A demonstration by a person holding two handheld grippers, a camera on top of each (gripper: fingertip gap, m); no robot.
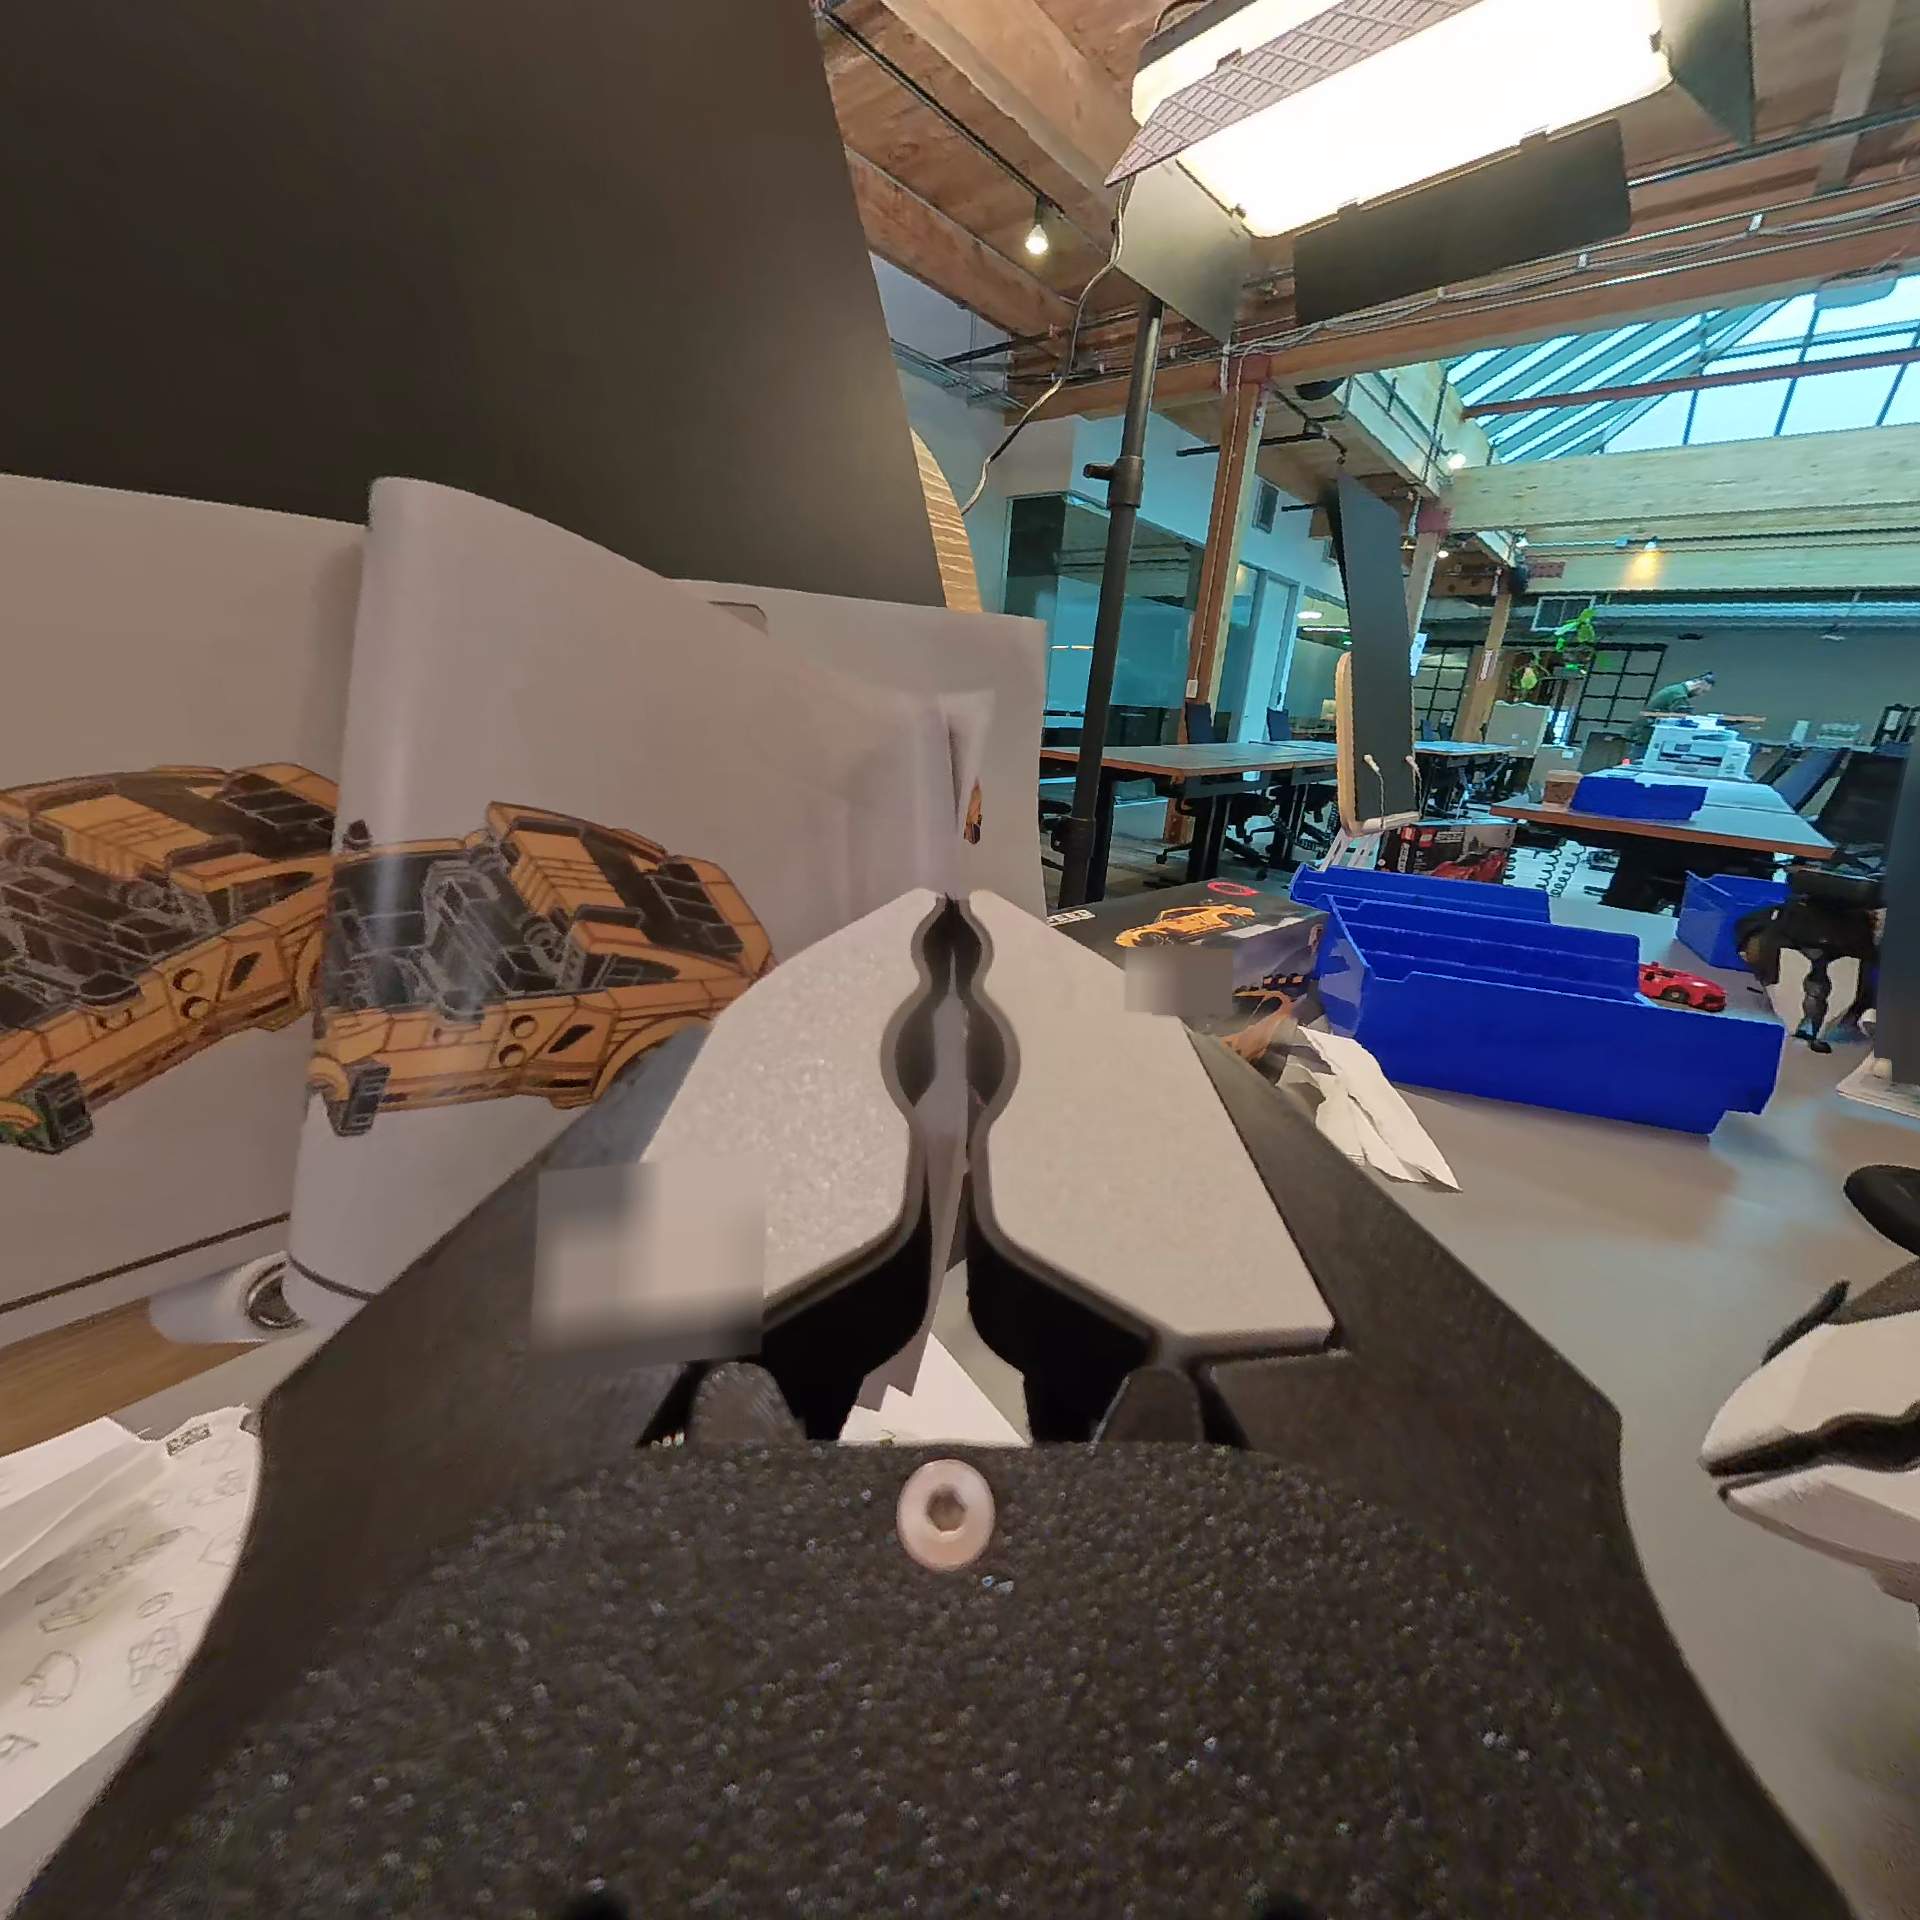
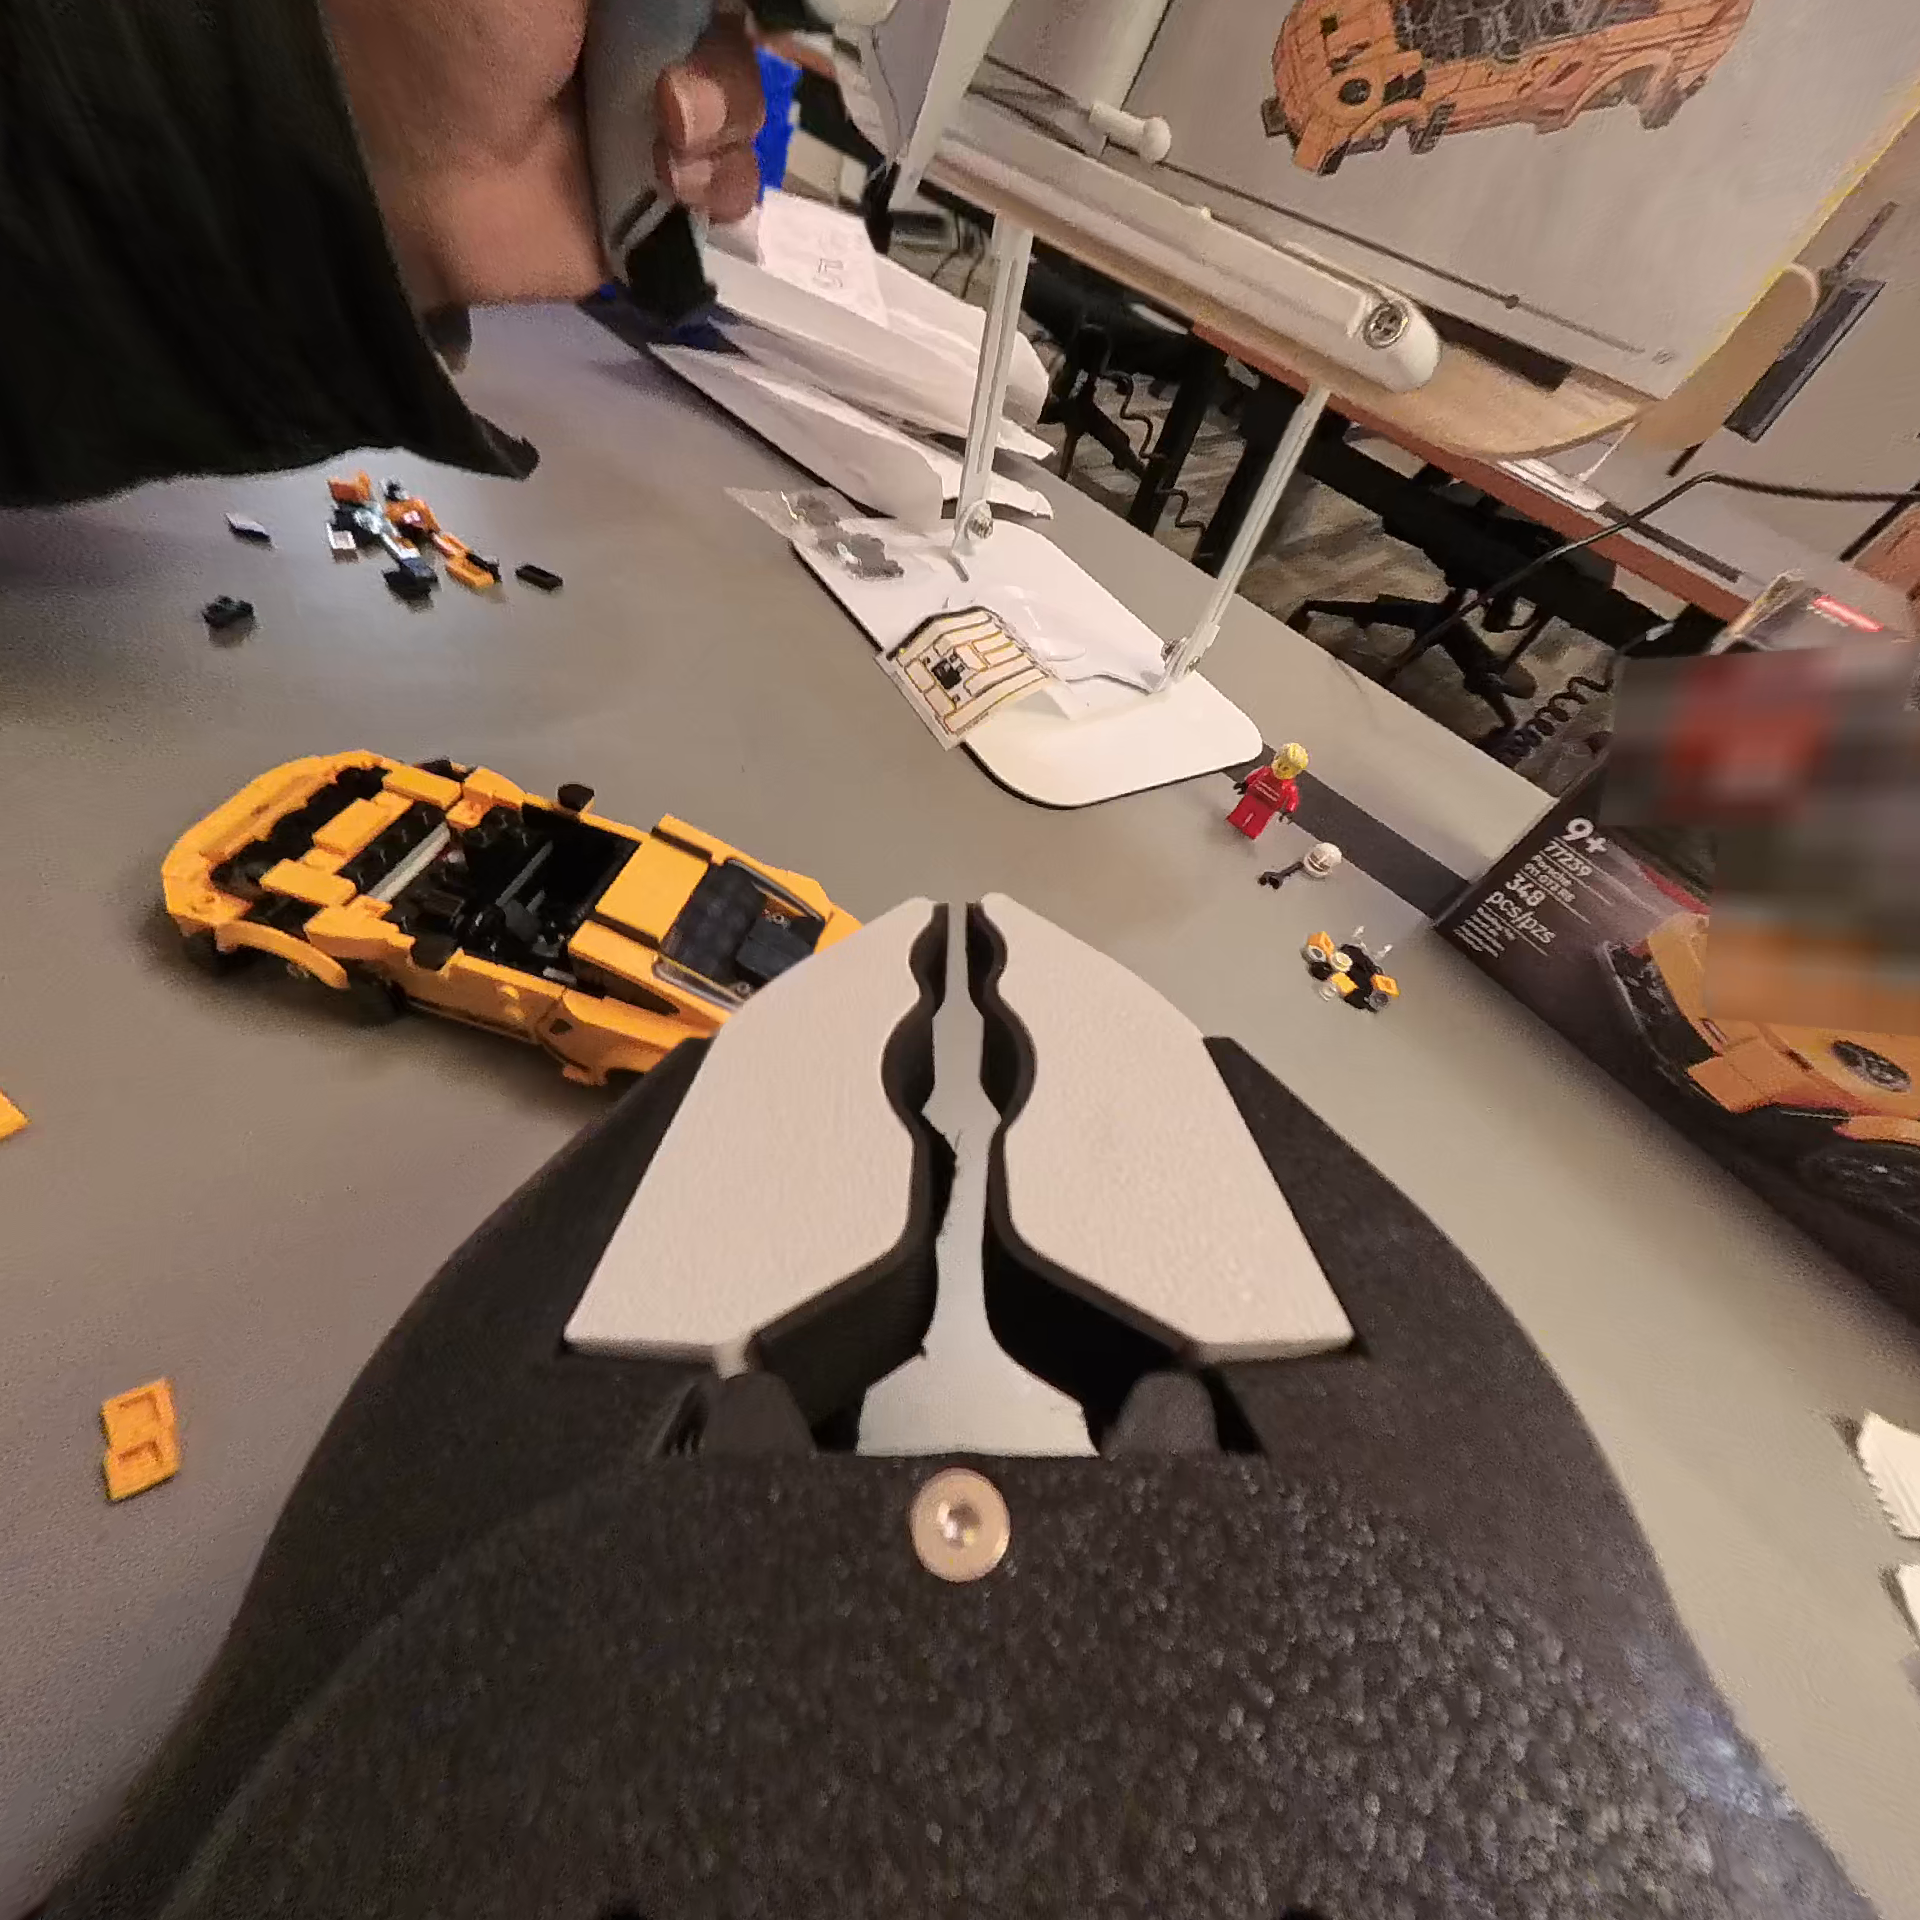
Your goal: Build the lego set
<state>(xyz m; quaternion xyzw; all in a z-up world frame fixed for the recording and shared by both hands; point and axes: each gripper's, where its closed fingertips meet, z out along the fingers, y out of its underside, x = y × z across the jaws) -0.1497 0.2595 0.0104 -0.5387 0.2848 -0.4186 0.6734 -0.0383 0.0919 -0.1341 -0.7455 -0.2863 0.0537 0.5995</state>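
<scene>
My left gripper point(image 1: 951, 904) is shut on a page point(image 1: 961, 748) of the instruction booklet point(image 1: 520, 727), which stands open on a stand and shows orange car drawings; the page runs down between the fingers. My right gripper point(image 2: 958, 909) is shut and empty, hovering over the grey table point(image 2: 727, 644). The partly built orange and black lego car point(image 2: 488, 904) lies just left of its tips. Loose orange and black pieces point(image 2: 405, 535) lie farther back left. A small pile of pieces point(image 2: 1351, 977) lies to the right, and an orange piece point(image 2: 140, 1439) lies near left.
The stand's white base point(image 2: 1122, 727) carries a sticker sheet point(image 2: 966, 665). A red minifigure point(image 2: 1268, 792) stands beside it. The set's box point(image 2: 1714, 1018) lies at right. A hand point(image 2: 582, 135) holds the left gripper at top left. Blue bins point(image 1: 1538, 997) sit behind. My hands' fingertips stand some 25 centimetres from each other. Measured from the fingertips, the orange piece point(image 2: 140, 1439) is 15 centimetres or so from the right gripper and 40 centimetres from the left.
</scene>
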